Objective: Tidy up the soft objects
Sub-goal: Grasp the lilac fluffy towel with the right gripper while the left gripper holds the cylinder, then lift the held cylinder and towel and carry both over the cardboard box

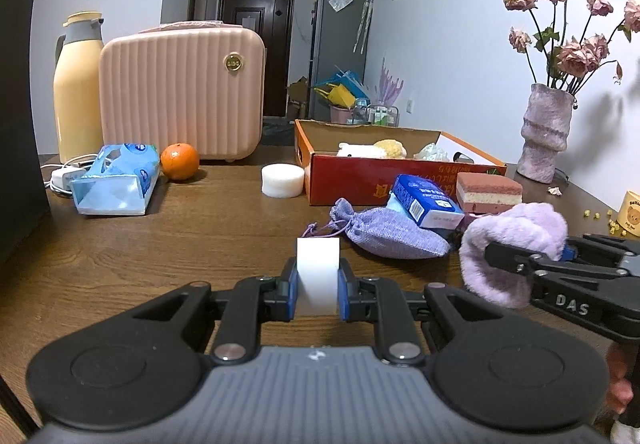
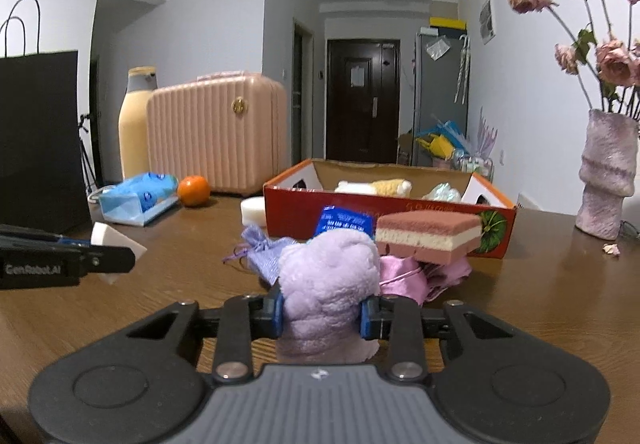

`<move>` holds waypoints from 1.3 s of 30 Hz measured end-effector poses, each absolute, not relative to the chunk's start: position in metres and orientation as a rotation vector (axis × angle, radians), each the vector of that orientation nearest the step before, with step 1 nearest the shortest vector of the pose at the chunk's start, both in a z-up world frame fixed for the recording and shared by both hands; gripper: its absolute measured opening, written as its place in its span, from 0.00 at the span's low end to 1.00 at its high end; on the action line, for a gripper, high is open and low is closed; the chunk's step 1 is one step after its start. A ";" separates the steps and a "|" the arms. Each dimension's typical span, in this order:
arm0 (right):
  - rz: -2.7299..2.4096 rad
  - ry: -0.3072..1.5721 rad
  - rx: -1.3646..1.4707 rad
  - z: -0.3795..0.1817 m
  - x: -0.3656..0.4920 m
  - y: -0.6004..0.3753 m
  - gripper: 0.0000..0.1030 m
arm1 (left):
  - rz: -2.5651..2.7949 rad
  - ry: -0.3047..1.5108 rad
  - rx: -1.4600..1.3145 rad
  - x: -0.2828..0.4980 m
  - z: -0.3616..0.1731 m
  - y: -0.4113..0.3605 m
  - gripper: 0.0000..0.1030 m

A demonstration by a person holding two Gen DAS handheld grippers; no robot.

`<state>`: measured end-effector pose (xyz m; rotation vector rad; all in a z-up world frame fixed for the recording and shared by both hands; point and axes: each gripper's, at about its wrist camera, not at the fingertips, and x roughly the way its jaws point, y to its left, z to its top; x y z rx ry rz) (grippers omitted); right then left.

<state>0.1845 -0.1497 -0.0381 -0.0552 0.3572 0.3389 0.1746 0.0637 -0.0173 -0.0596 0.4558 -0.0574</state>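
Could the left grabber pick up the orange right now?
Probably not yet. The left gripper is already shut on a white foam block, so it has no free jaws. The orange sits in the open on the table, beside the tissue pack, with nothing blocking the path.

A white foam block and fluffy lilac cloth sit pinched above the table, apparently lifted.

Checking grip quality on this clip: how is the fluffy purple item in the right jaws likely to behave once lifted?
The fluffy purple item bulges around the right gripper, so it is probably very compressible. Its pile suggests it is light and unlikely to slip. The unclamped part may droop or flop.
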 end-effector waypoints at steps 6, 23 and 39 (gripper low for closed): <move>0.311 0.319 -0.030 -0.032 0.177 -0.161 0.31 | -0.055 0.441 -0.058 0.172 -0.016 0.062 0.19; 0.270 0.206 0.007 -0.012 0.184 -0.182 0.31 | -0.056 0.377 -0.047 0.176 0.001 0.041 0.19; 0.237 0.124 0.044 0.009 0.217 -0.201 0.31 | -0.080 0.304 -0.101 0.215 0.029 0.007 0.19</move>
